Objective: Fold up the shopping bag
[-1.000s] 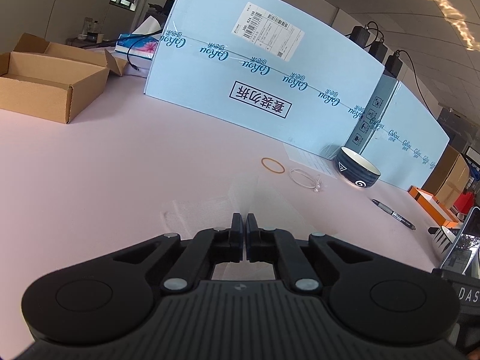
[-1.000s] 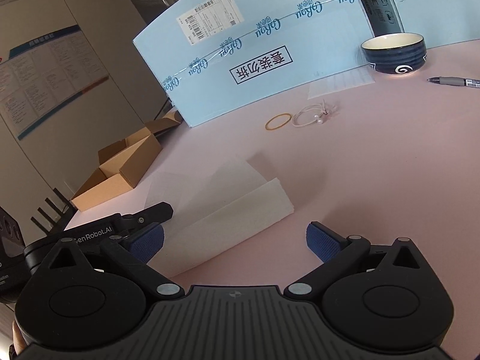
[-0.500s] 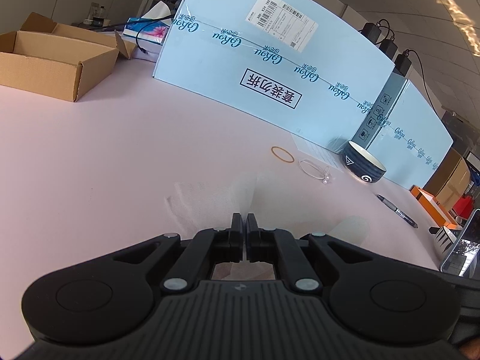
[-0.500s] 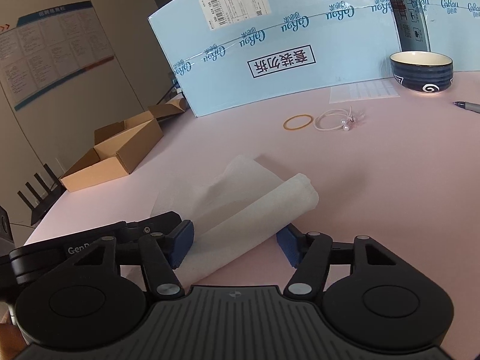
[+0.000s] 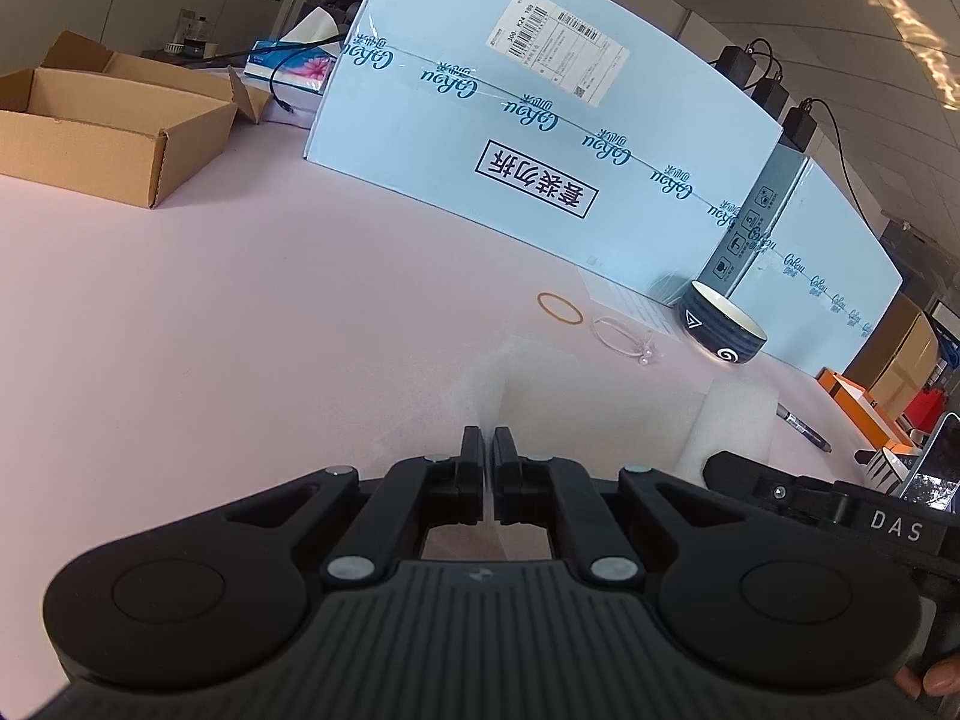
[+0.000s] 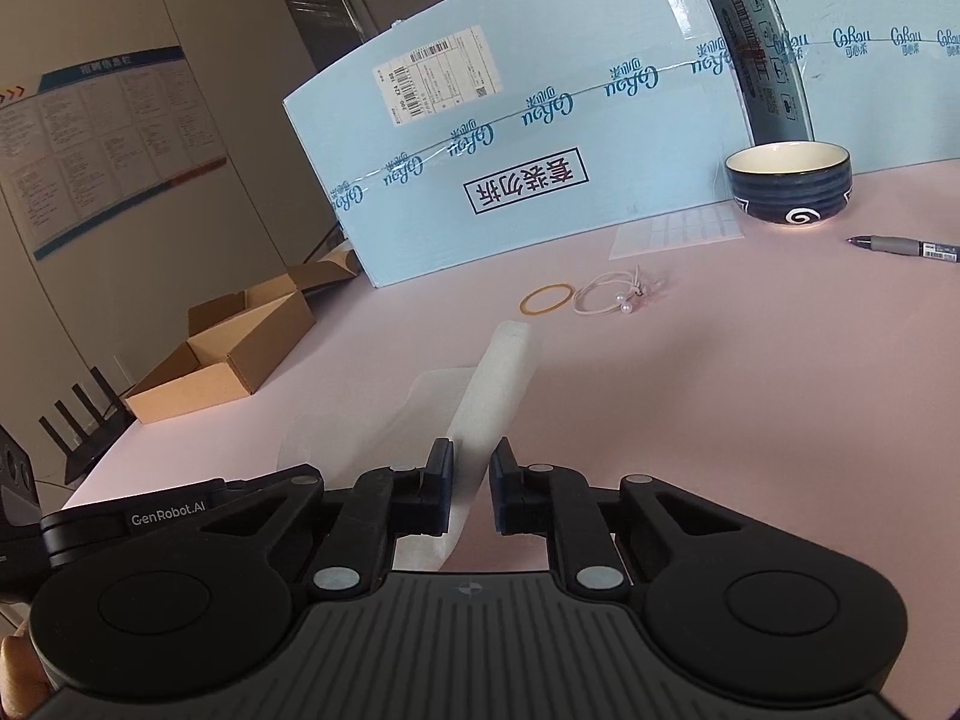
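Bag material looks thin, soft and light. The translucent white plastic shopping bag (image 6: 498, 384) lies near on the pink table (image 6: 750, 372). Left gripper (image 5: 487, 459) fingers pinch its edge; right gripper (image 6: 470, 468) fingers are closing around its folded strip. Better hold edges.

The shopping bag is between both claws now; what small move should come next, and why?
Probably finish closing the right claw before lifting. Its jaws are closing around the raised fold of the white shopping bag, with a gap still beside the right pad. The left claw is already shut on the bag's other part.
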